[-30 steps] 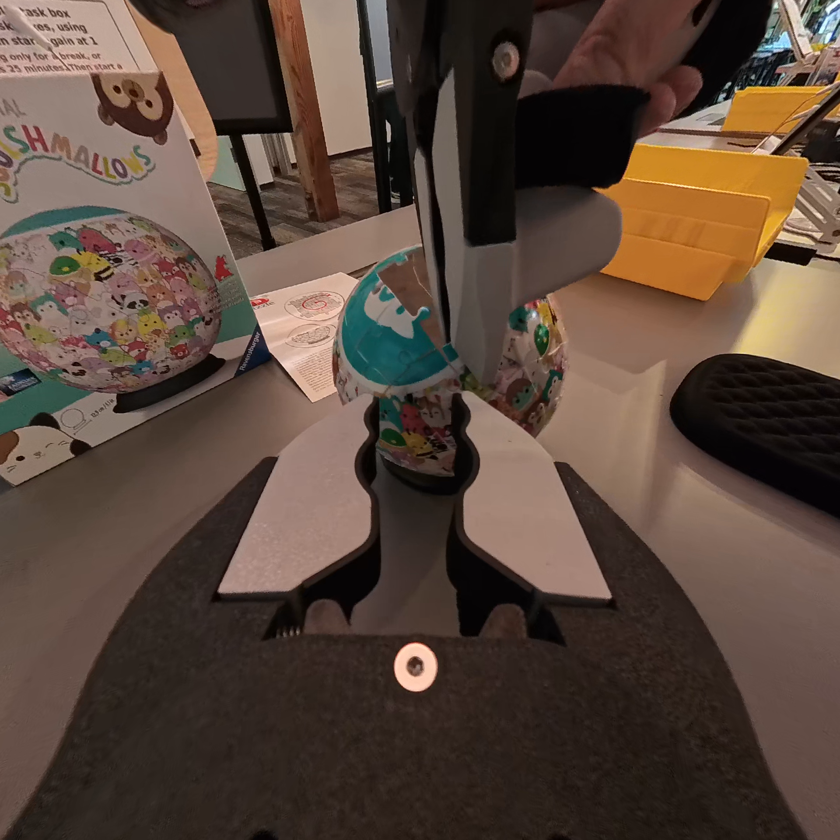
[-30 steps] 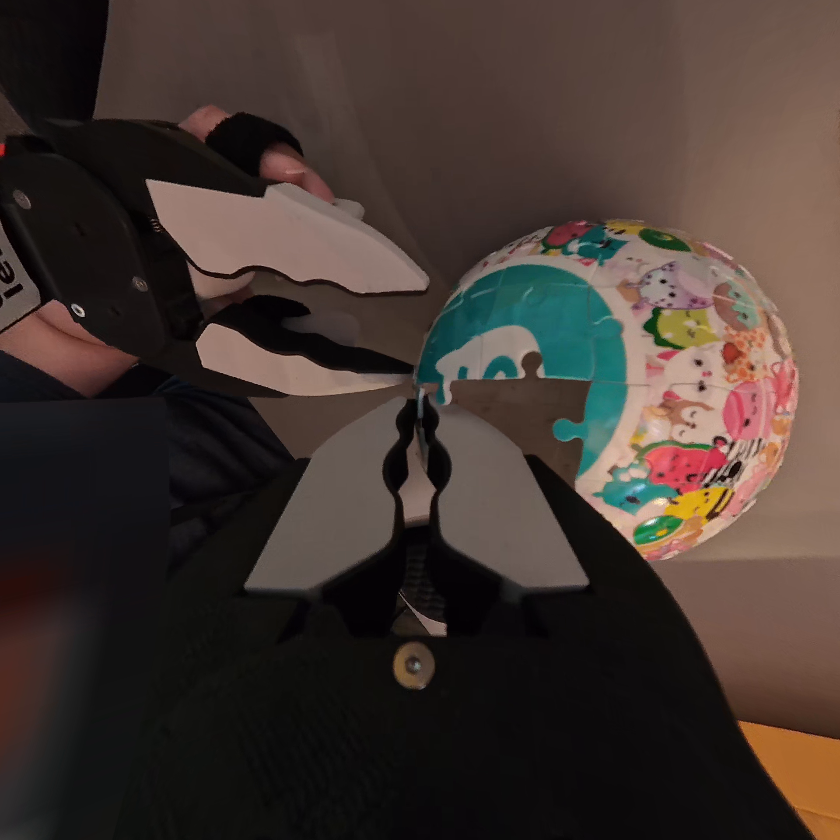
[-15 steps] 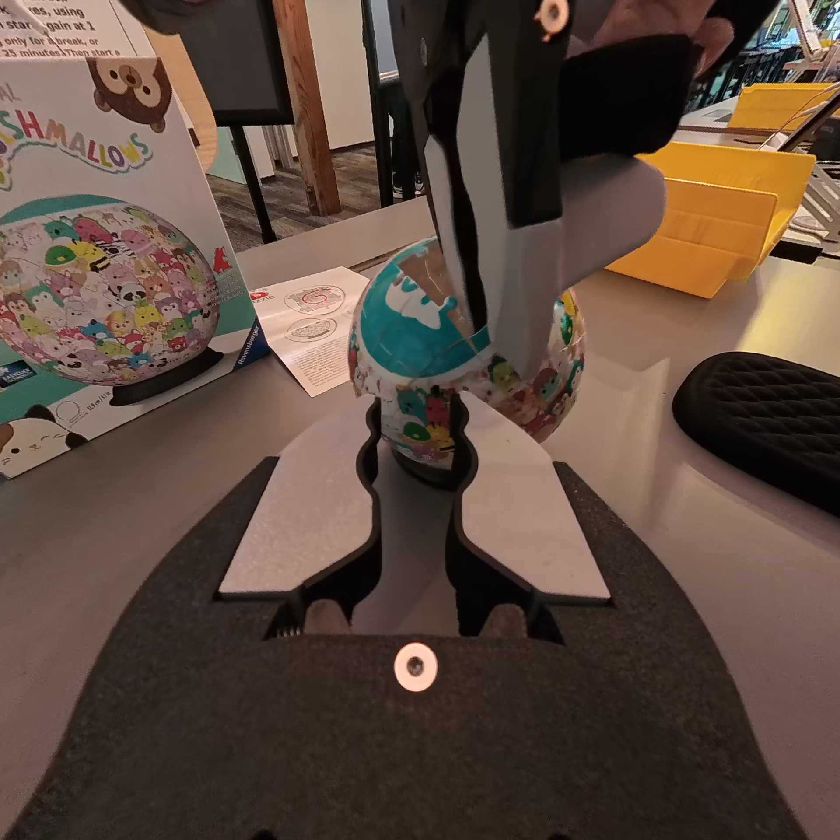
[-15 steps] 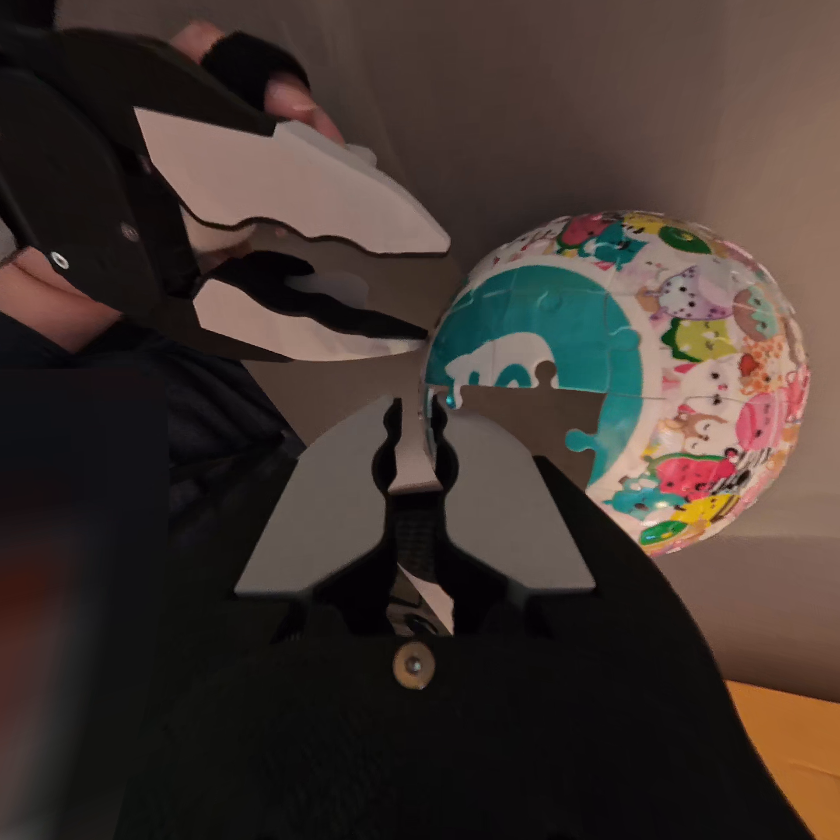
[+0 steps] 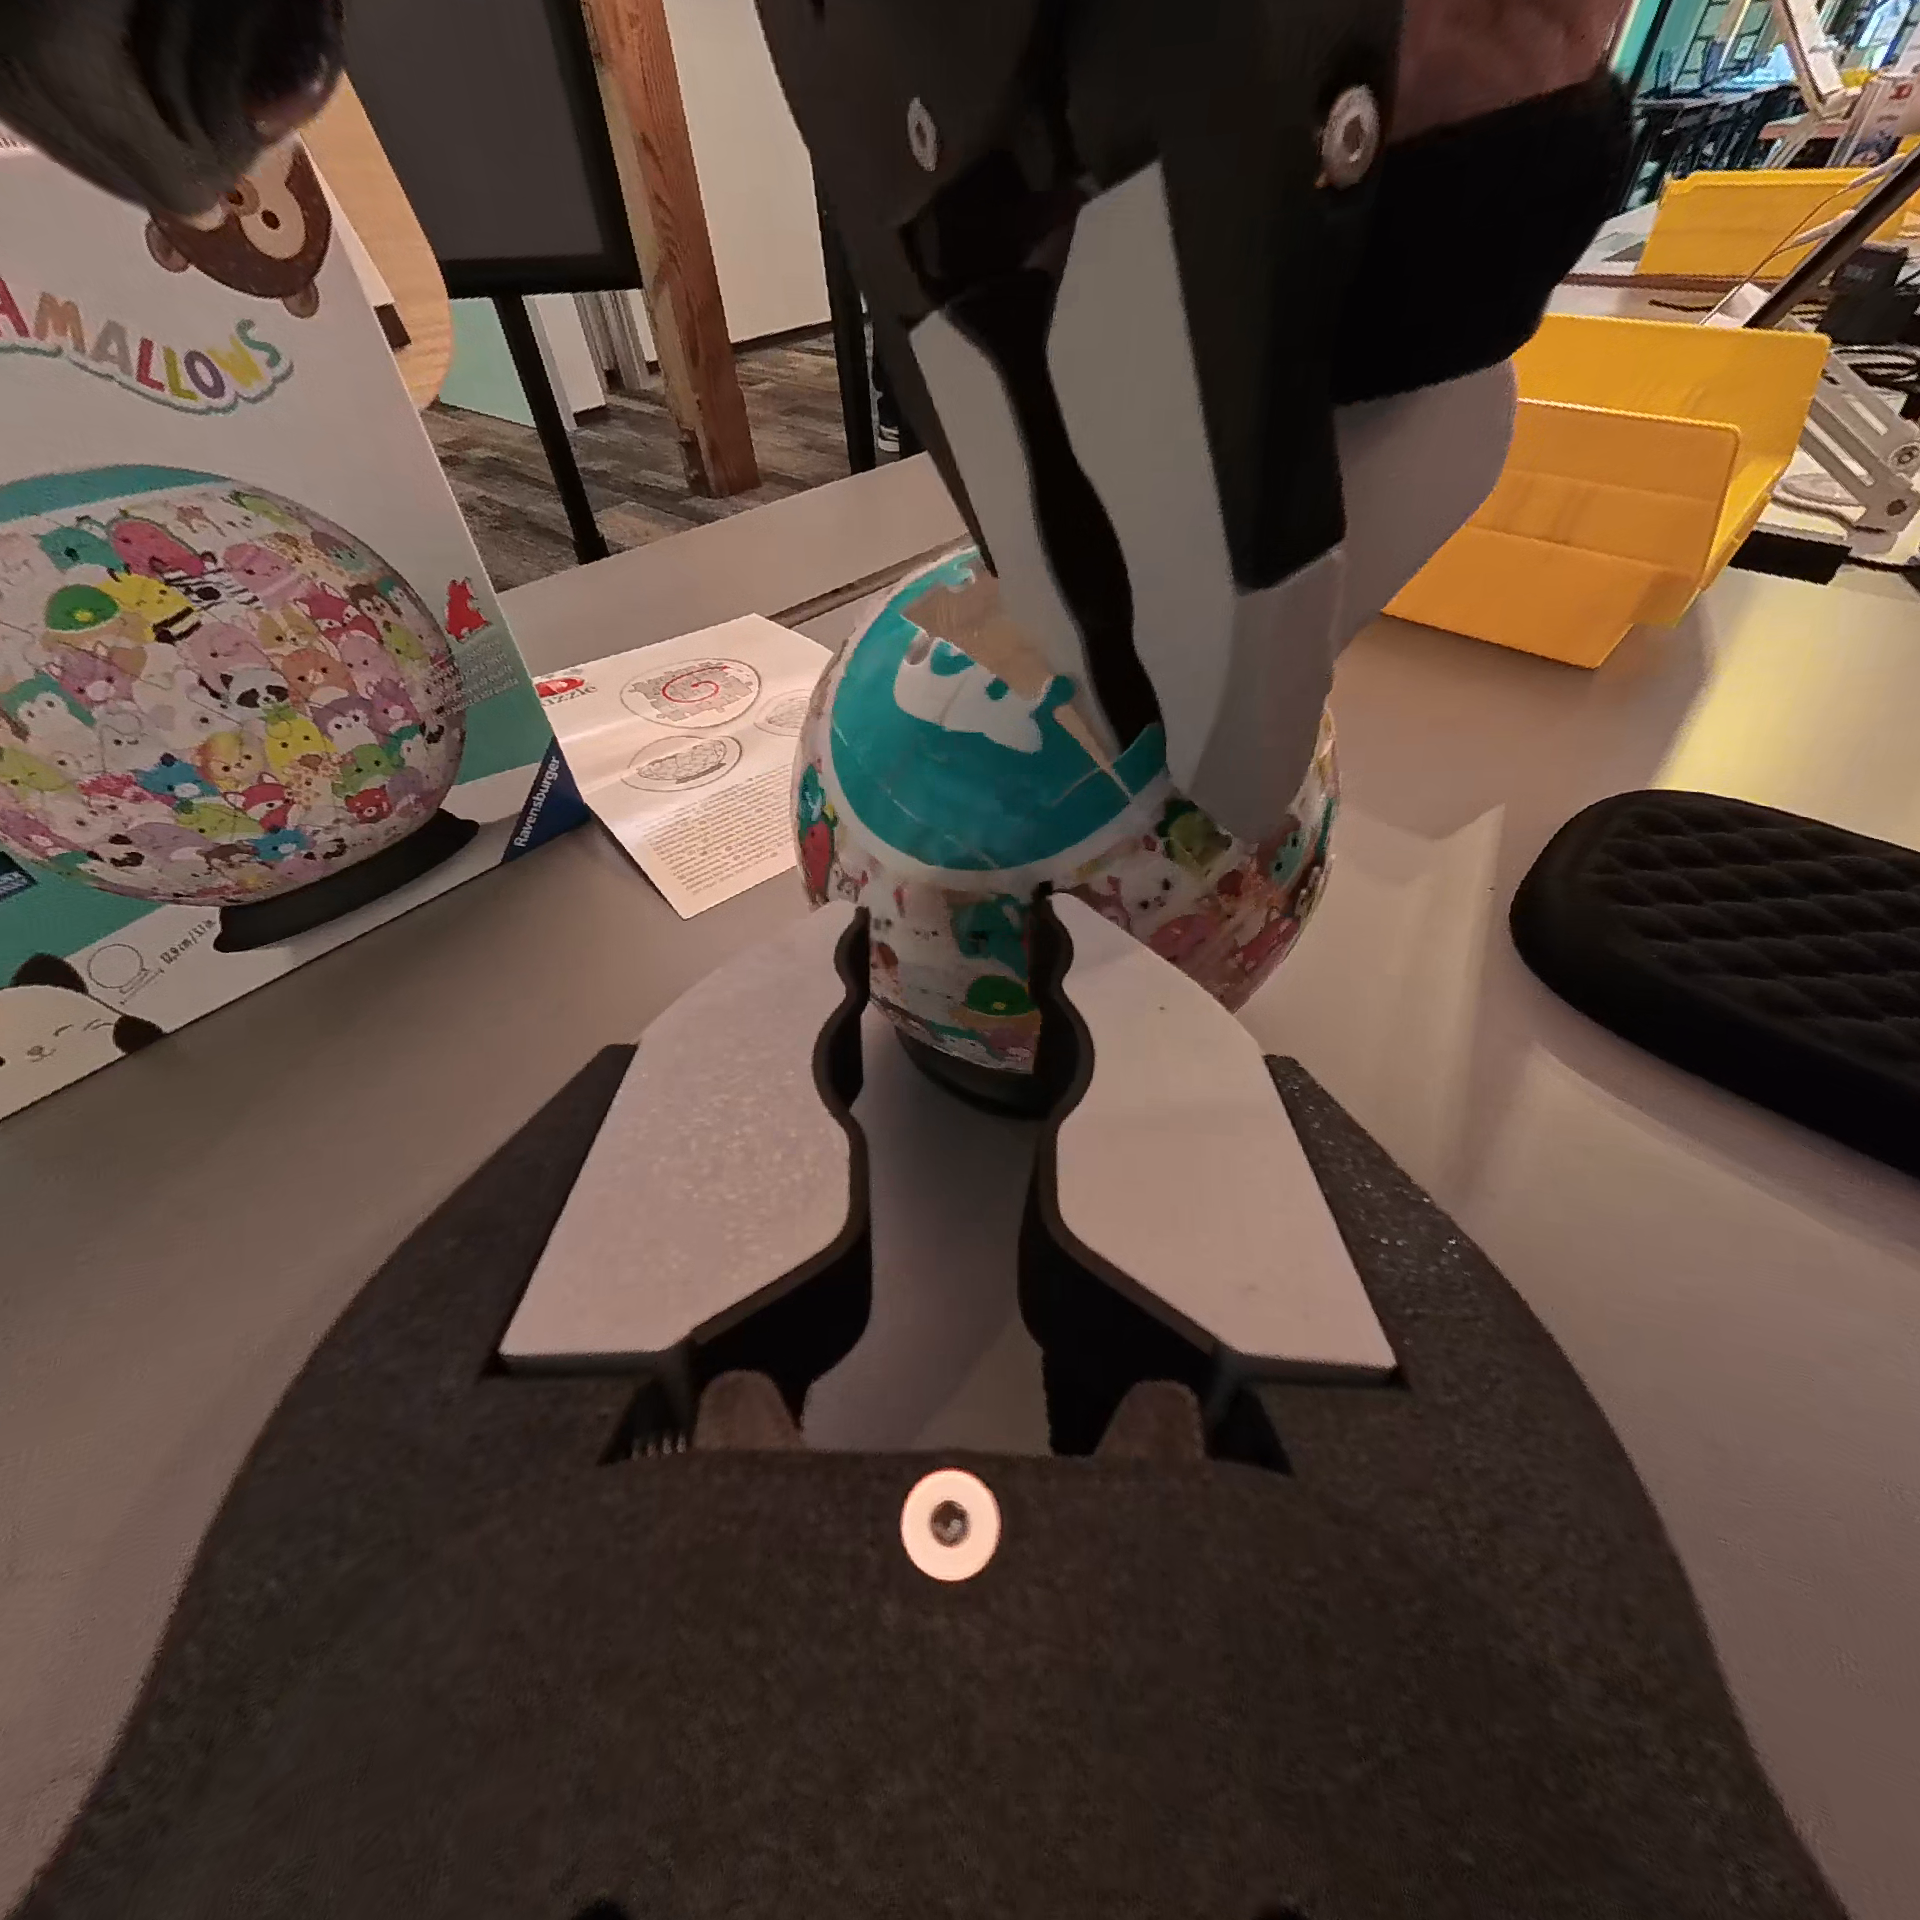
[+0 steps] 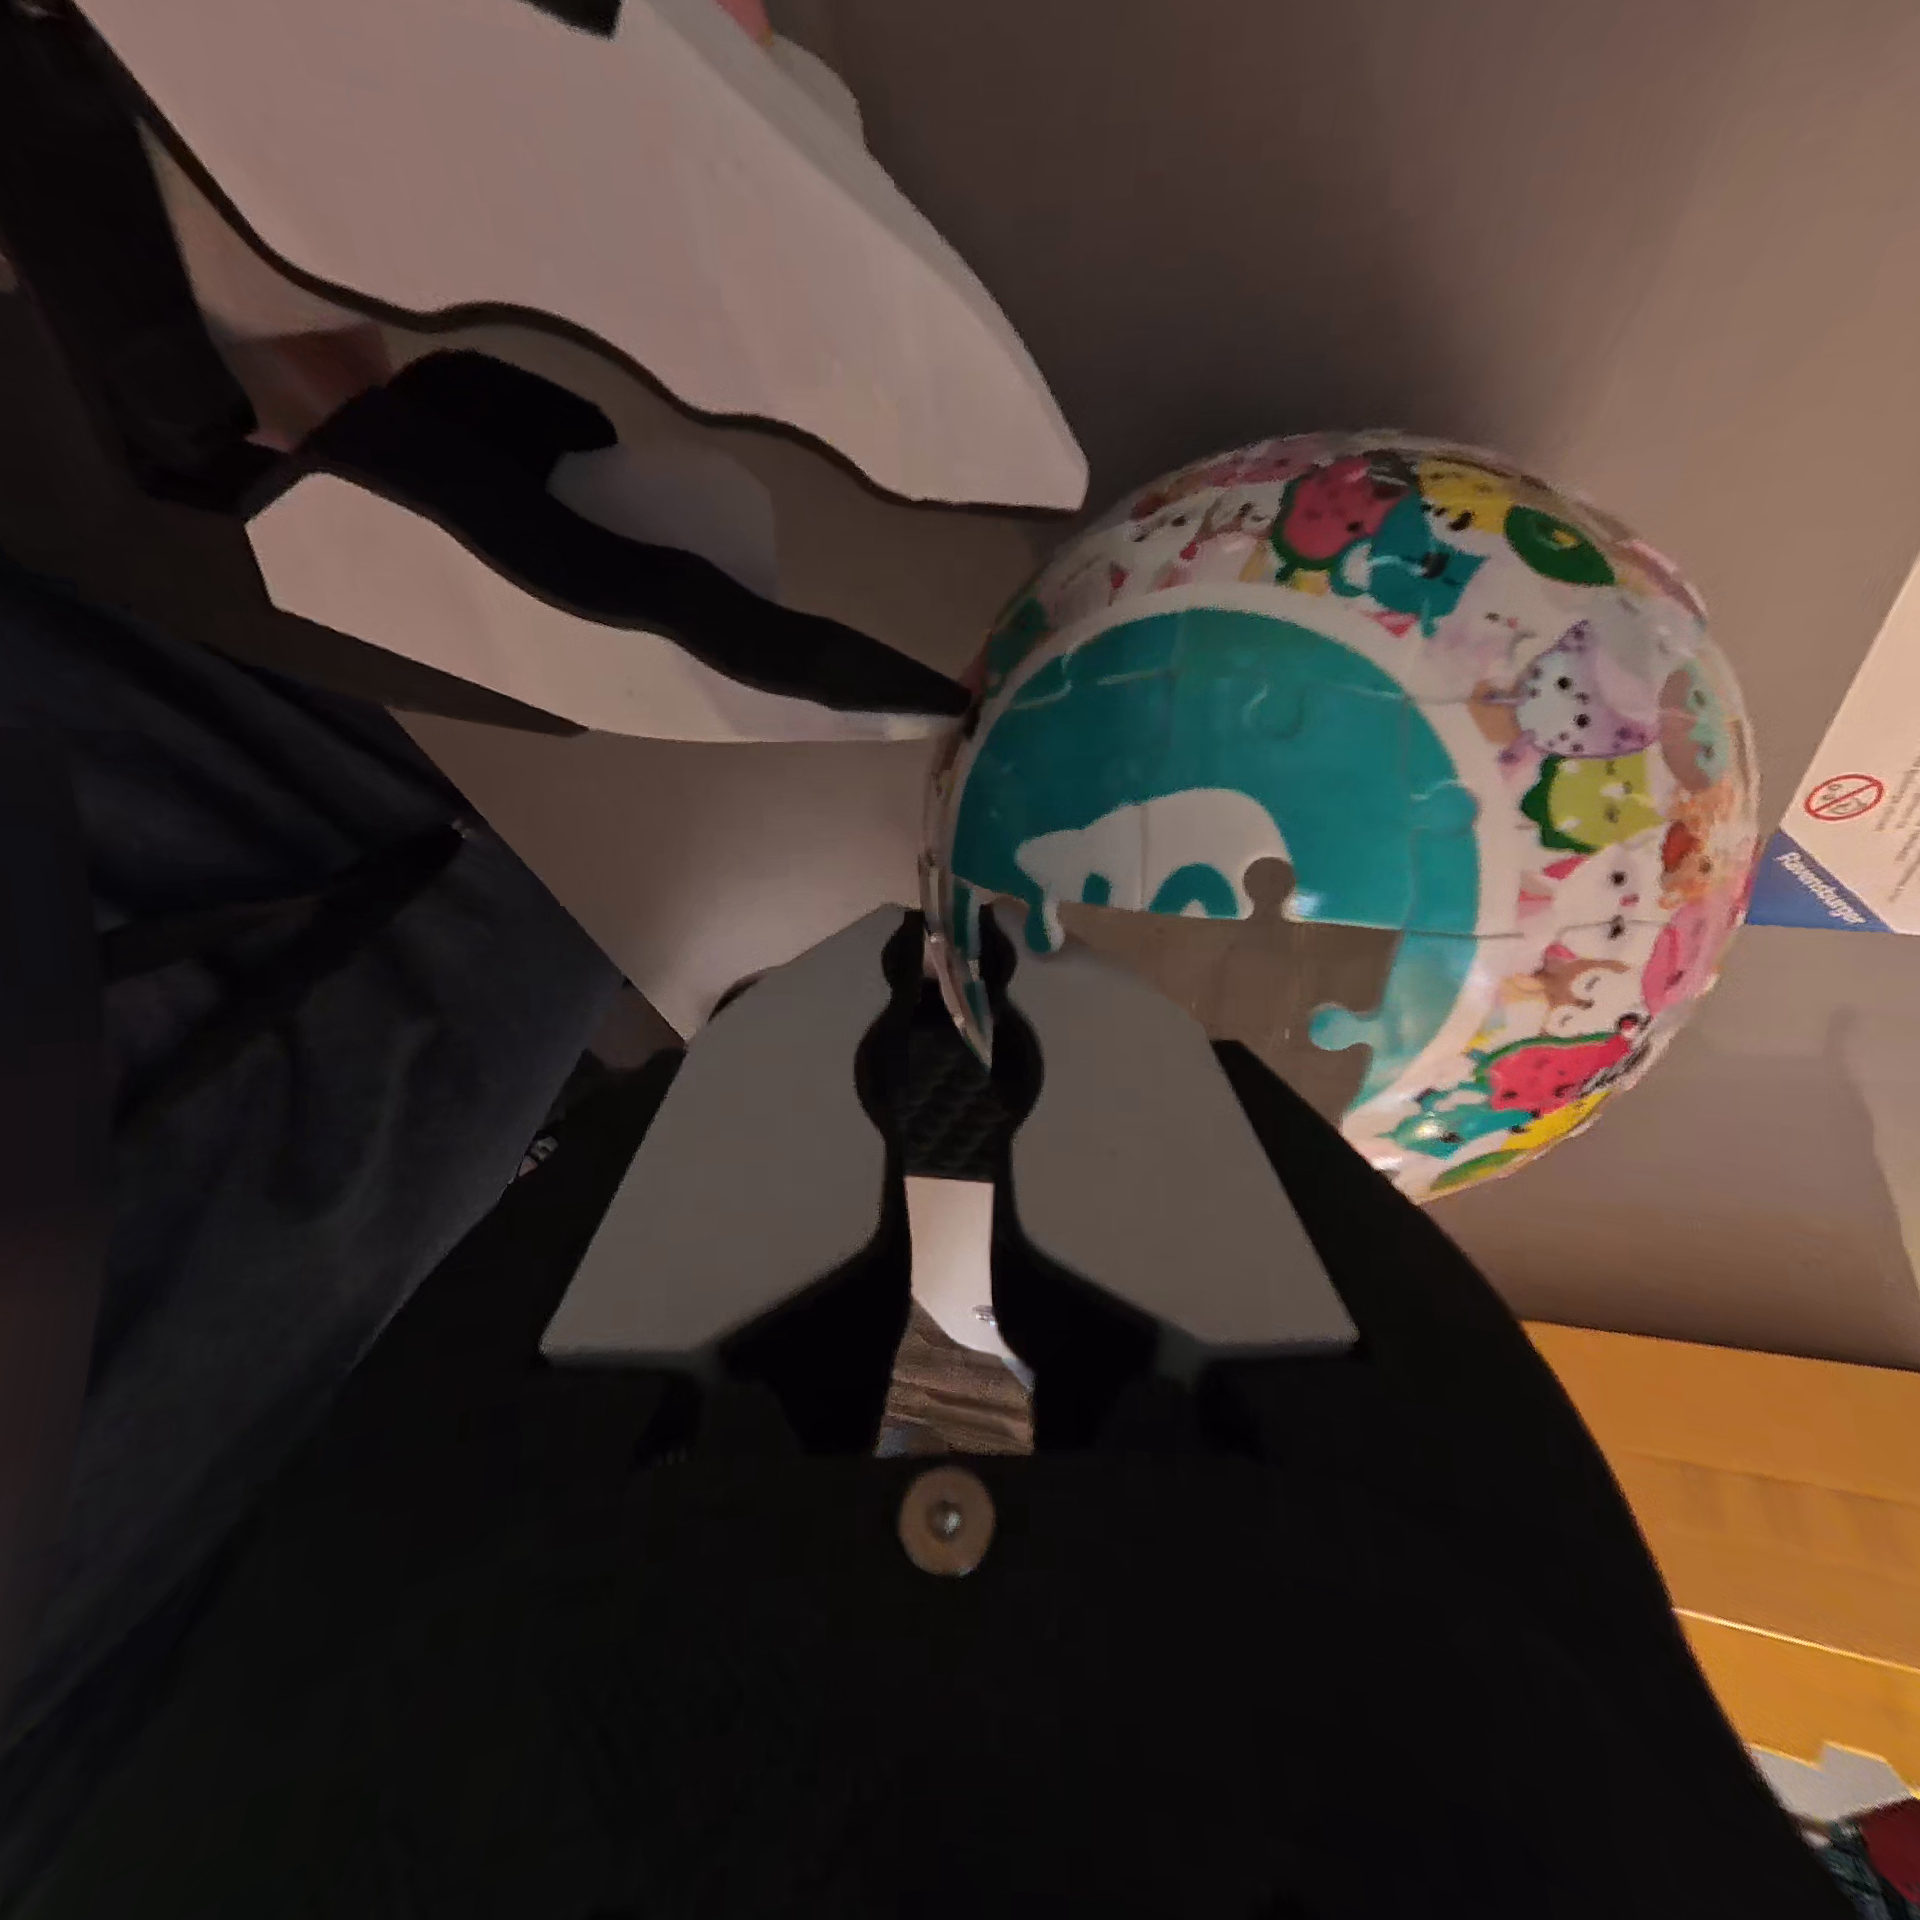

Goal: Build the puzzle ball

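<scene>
Nearly at nine o'clock in our left wrist view stands the puzzle box [image 5: 239, 623], upright on the grey table [image 5: 1507, 1195], with an instruction sheet [image 5: 686, 758] lying just beside it. Moving right, the puzzle ball [image 5: 935, 810] sits at twelve o'clock off our left gripper [image 5: 951, 914], whose jaws are spread, tips touching the ball's lower front. Our right gripper [image 5: 1174, 748] comes down from twelve o'clock onto the ball's top; its jaws pinch a puzzle piece [image 6: 961, 977] at the edge of the gap in the teal patch. A black pad [image 5: 1745, 956] lies at three o'clock, and a yellow bin [image 5: 1579, 540] at two o'clock.
</scene>
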Tool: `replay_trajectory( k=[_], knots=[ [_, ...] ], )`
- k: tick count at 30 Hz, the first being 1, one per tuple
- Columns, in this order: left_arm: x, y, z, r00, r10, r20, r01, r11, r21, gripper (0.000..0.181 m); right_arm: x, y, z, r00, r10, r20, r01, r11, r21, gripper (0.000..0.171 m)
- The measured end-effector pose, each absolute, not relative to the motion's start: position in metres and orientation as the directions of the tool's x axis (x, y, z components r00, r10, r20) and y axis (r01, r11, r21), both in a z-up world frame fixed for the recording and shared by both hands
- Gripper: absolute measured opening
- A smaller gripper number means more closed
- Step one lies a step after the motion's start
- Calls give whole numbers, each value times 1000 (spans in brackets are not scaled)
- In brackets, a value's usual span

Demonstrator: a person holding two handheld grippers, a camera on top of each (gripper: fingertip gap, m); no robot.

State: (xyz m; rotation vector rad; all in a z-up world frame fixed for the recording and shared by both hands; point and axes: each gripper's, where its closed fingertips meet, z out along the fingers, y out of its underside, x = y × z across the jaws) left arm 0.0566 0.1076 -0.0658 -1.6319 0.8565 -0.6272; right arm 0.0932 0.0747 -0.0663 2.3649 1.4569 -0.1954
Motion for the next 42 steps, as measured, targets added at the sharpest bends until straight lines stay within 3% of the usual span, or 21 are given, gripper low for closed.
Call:
replay_trajectory(
  k=[18,23,30,42],
  knots=[
    [60,103,-67,575,-818,-30,-196,-102,-975,28,91,70,-69,494,786,-373,869,-435,235,7],
    [63,100,-65,570,-820,-46,-200,-84,-976,29,93,67,-65,515,771,-375,857,-449,253,17],
    [64,98,-66,571,-818,-67,-209,-66,-976,29,101,68,-66,482,811,-331,871,-402,283,8],
    [66,97,-66,577,-814,-71,-212,-65,-975,28,97,68,-73,482,811,-331,876,-435,210,11]
  ],
)
